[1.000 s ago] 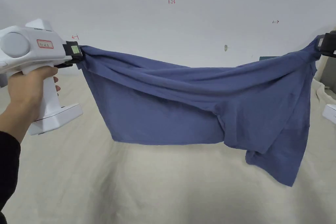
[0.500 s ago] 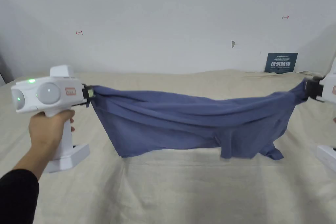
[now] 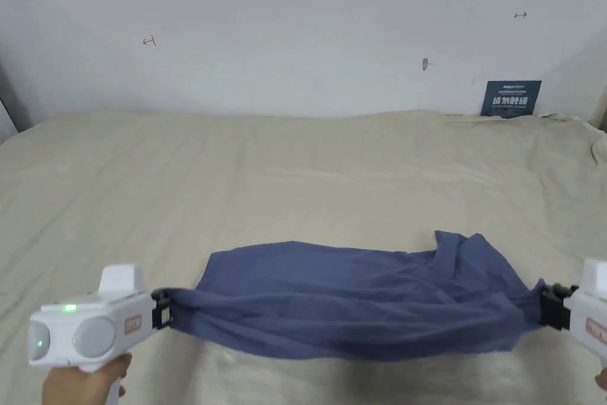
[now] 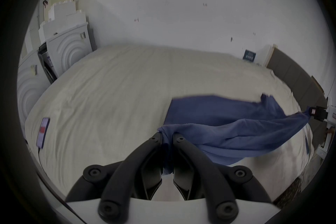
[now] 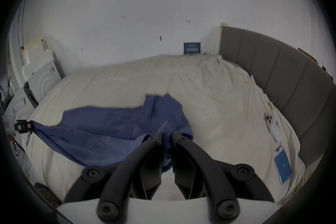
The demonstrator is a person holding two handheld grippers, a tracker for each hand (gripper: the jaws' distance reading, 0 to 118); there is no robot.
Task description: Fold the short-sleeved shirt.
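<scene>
The blue shirt is stretched low over the bed, between the two grippers, at about 6 o'clock in the head view. The left gripper sits at 8 o'clock with its fingers closed on a bunched corner of the shirt; in the left gripper view the two black fingers pinch the cloth between them. The right gripper sits at 4 o'clock, its fingers likewise clamped on the opposite end, and the right gripper view shows the fabric squeezed between its fingers. The near edge of the shirt hangs taut between the two grips, while the far part lies on the cream sheet, with a rumpled flap toward 3 o'clock of the cloth. A hand holds the left gripper's handle at the bottom edge. A dark sign leans against the white wall at 2 o'clock. In the left gripper view a phone lies on the bed at 9 o'clock, and the right gripper shows at 3 o'clock.
</scene>
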